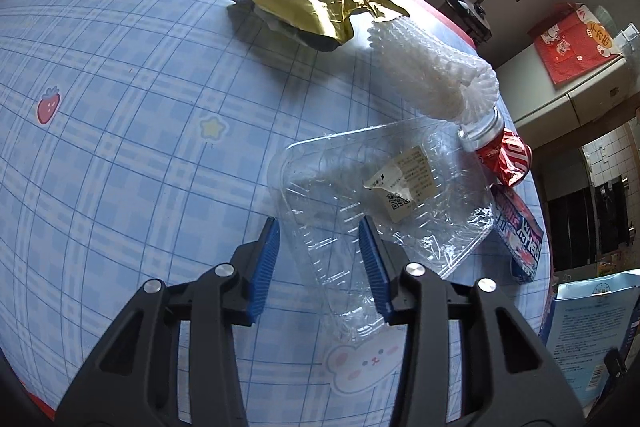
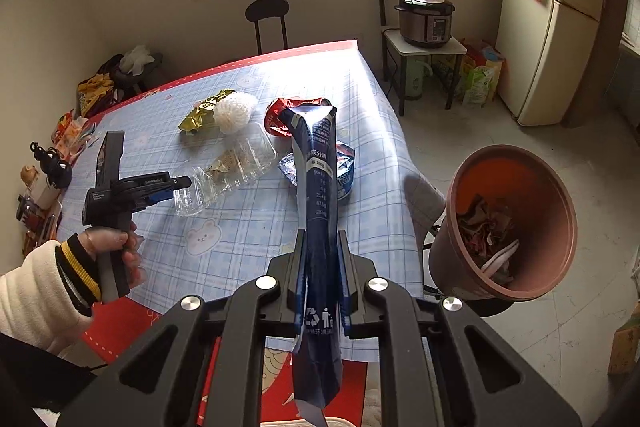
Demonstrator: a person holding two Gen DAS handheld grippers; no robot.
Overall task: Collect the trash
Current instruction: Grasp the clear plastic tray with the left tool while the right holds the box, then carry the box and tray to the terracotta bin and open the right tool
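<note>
My left gripper [image 1: 318,231] is open, its blue pads on either side of one end of a clear plastic clamshell box [image 1: 384,195] lying on the table; it also shows in the right wrist view [image 2: 176,187] at the box [image 2: 228,175]. My right gripper [image 2: 320,247] is shut on a dark blue snack bag [image 2: 318,187], held upright above the table's near edge. A brown trash bin [image 2: 508,223] with scraps inside stands to the right. A gold wrapper [image 1: 316,11], a white foam net [image 1: 432,71] and a crushed red can [image 1: 504,155] lie beyond the box.
The table has a blue checked cloth [image 1: 120,107] with a red border. A small printed packet [image 1: 520,239] lies at its right edge. A stool [image 2: 268,23], a pressure cooker [image 2: 426,19] on a side table and a fridge [image 2: 560,27] stand beyond.
</note>
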